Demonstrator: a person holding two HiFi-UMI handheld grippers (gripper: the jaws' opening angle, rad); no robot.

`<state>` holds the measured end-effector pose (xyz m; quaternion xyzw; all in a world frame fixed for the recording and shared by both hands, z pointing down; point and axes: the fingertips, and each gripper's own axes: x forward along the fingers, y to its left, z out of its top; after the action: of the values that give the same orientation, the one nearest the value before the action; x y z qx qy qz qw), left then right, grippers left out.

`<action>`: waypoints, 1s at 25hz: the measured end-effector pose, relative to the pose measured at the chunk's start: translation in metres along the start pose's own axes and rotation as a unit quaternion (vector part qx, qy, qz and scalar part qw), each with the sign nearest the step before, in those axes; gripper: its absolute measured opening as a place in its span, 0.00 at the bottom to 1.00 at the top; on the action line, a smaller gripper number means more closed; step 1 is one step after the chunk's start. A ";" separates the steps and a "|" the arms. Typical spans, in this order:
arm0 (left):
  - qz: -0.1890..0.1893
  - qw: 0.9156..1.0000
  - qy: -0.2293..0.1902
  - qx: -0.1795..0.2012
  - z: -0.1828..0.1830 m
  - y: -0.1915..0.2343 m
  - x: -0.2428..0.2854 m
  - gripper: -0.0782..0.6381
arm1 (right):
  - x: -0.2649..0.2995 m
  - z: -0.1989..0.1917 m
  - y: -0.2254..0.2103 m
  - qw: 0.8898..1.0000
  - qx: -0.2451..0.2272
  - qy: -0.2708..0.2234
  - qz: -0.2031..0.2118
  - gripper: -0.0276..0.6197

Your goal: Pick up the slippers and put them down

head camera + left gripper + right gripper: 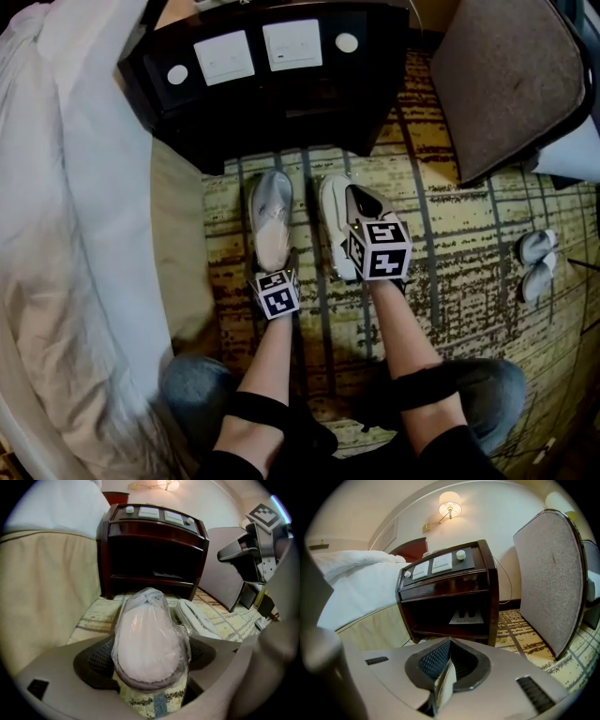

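Your left gripper (150, 663) straddles the wrapped slipper (148, 637) on the carpet, jaws apart and seemingly not yet pressing, so close next, while your right gripper (448, 654) hangs closed above the other slipper (335, 225).

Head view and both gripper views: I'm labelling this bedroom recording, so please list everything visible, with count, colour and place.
Wrapped slippers: two, white, on the carpet in front of the nightstand.
Other slippers: one pair, grey-white, on the carpet at far right.
Nightstand: one, dark wood, white switch panels on top.
Bed: one, white duvet, beige base, left.
Upholstered panel: one, grey-brown, right of the nightstand.
Wall lamp: one, lit, above the nightstand.
Carpet: one, yellow-brown, patterned.
Left gripper: grey, jaws open around the left wrapped slipper.
Right gripper: grey, jaws shut, over the right wrapped slipper.
Forearms: two, black bands, bottom centre.
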<state>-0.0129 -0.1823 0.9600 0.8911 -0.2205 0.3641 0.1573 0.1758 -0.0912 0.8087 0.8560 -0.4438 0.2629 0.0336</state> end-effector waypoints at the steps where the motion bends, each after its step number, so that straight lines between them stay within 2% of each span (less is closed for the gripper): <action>1: 0.000 1.000 0.004 0.000 -0.003 0.001 0.005 0.68 | 0.000 -0.001 -0.002 1.000 0.000 0.001 -0.001 0.05; 5: 0.000 1.000 0.012 -0.006 -0.013 0.002 0.015 0.68 | 0.000 -0.011 -0.007 1.000 0.003 0.010 -0.006 0.05; 10: 0.003 0.999 0.037 0.005 -0.036 0.005 0.020 0.71 | 0.003 -0.016 -0.001 1.000 -0.001 0.013 0.001 0.05; 12: 0.011 0.999 0.052 0.004 -0.050 0.009 0.021 0.79 | 0.003 -0.017 0.001 1.000 -0.004 0.015 0.003 0.05; 15: 0.018 0.998 0.063 0.003 -0.060 0.013 0.016 0.86 | 0.002 -0.019 0.003 1.000 -0.003 0.016 0.005 0.05; 21: 0.034 0.998 0.059 0.017 -0.054 0.017 0.006 0.86 | 0.004 -0.020 0.004 1.000 0.005 0.015 0.007 0.05; 25: 0.052 0.997 0.055 0.022 -0.035 0.020 -0.022 0.86 | -0.004 -0.011 0.013 0.999 0.014 0.029 0.018 0.05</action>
<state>-0.0571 -0.1785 0.9707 0.8605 -0.2493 0.4247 0.1306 0.1587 -0.0929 0.8142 0.8402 -0.4546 0.2941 0.0296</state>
